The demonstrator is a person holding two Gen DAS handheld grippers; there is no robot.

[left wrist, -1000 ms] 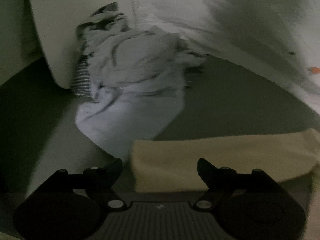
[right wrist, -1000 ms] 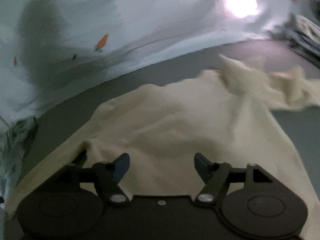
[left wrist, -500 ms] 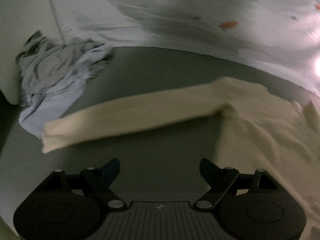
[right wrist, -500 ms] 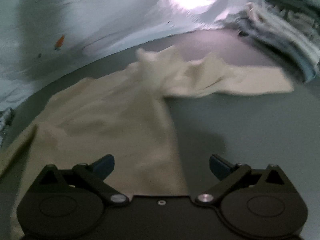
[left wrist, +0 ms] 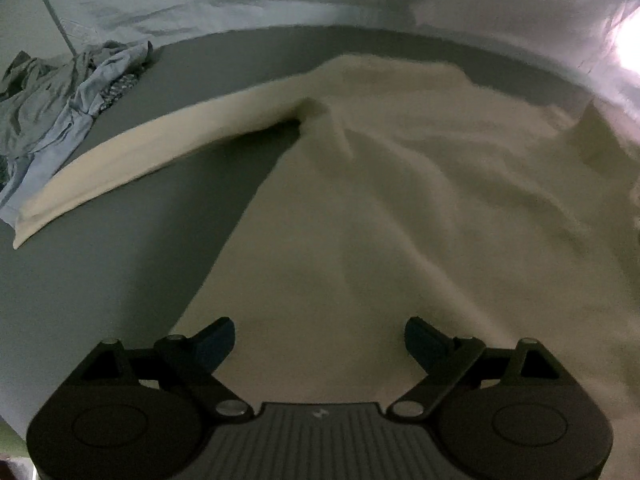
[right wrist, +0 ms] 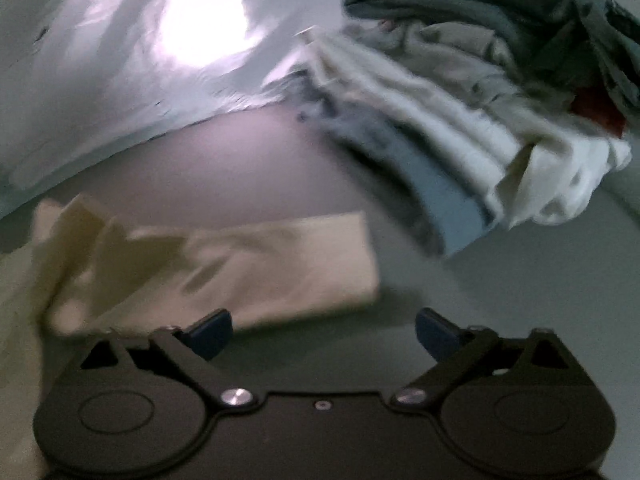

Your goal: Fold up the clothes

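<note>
A cream long-sleeved top point(left wrist: 400, 200) lies spread on the grey surface point(left wrist: 100, 280). Its left sleeve point(left wrist: 140, 156) stretches out to the left. My left gripper point(left wrist: 319, 338) is open and empty, low over the top's lower body. In the right wrist view the top's right sleeve point(right wrist: 240, 264) lies flat, its cuff pointing right. My right gripper point(right wrist: 323, 328) is open and empty, just in front of that sleeve, with its left fingertip point(right wrist: 210, 326) at the sleeve's near edge.
A crumpled pile of light blue and grey clothes point(left wrist: 68, 92) lies at the far left. A heap of white, blue and dark green clothes point(right wrist: 480, 100) lies at the far right. A pale sheet point(right wrist: 120, 60) with a bright light spot runs along the back.
My left gripper has swung right from the blue clothes pile to the cream top's body. My right gripper has swung right from the top's body to its right sleeve. Both stay open.
</note>
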